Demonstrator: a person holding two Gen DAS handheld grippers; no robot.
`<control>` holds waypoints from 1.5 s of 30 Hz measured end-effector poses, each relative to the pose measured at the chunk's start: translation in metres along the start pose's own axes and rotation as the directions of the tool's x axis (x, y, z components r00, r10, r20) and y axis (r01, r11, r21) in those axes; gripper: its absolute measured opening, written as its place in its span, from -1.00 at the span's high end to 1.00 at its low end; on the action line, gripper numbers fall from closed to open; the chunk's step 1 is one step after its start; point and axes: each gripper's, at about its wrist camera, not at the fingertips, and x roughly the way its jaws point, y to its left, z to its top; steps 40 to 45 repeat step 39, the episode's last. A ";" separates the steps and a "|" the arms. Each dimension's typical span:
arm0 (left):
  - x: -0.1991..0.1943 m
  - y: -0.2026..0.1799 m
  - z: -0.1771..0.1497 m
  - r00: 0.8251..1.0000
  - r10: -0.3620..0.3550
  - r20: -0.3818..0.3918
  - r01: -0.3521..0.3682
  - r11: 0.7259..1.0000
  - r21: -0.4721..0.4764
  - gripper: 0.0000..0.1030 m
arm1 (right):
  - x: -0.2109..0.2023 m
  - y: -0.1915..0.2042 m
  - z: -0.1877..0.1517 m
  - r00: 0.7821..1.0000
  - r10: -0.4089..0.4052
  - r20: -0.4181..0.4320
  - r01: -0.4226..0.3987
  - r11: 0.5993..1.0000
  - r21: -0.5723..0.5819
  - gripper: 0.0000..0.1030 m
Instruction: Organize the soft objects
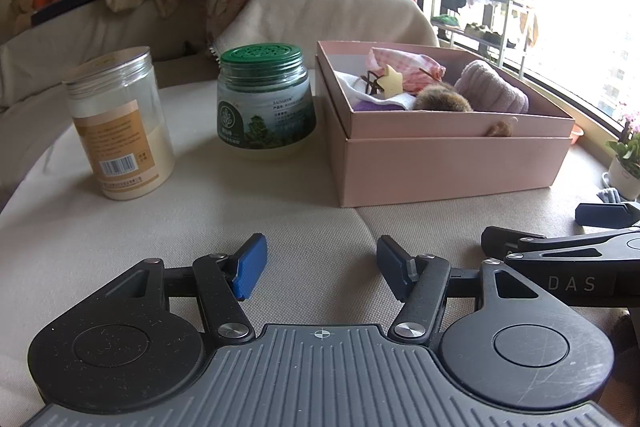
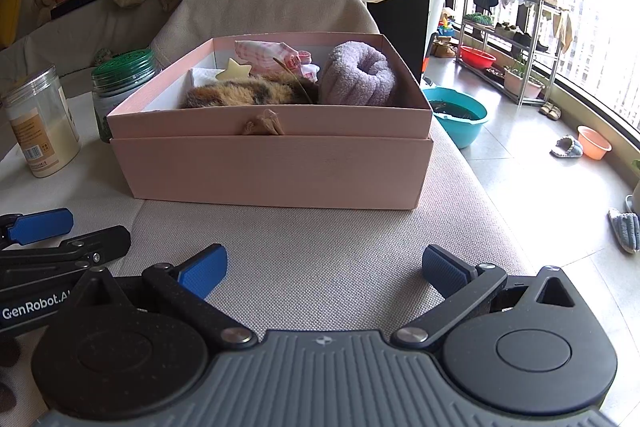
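Risk sat w/ the brown furry plush (image 2: 248,93): its tuft hung over the front wall of the pink cardboard box (image 2: 280,167), could snag. We held left gripper (image 1: 322,267) & right gripper (image 2: 324,269) empty, jaws apart, near the box.

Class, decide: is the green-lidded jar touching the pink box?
Apart. The left wrist view shows a strip of beige cushion between the green-lidded jar and the pink box.

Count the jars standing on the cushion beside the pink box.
2. A clear jar with a tan label stands farthest left; a green-lidded jar sits between it and the pink box. The box could hide others behind it.
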 end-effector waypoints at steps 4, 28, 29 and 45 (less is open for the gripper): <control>0.000 0.000 0.000 1.000 0.000 0.000 0.000 1.000 0.000 -0.28 | 0.000 0.000 0.000 1.000 -0.001 0.000 0.001 1.000 0.000 -1.00; 0.000 -0.001 0.000 1.000 0.005 0.001 -0.005 1.000 -0.007 -0.29 | 0.000 -0.001 0.000 1.000 0.001 0.000 -0.001 1.000 -0.004 -1.00; 0.000 -0.001 0.001 1.000 0.006 0.001 -0.006 1.000 -0.008 -0.29 | 0.000 -0.001 0.000 1.000 0.003 0.000 -0.003 1.000 -0.005 -1.00; 0.000 -0.001 0.000 1.000 0.005 0.001 -0.005 1.000 -0.008 -0.28 | 0.000 -0.002 0.000 1.000 0.003 0.000 -0.003 1.000 -0.006 -1.00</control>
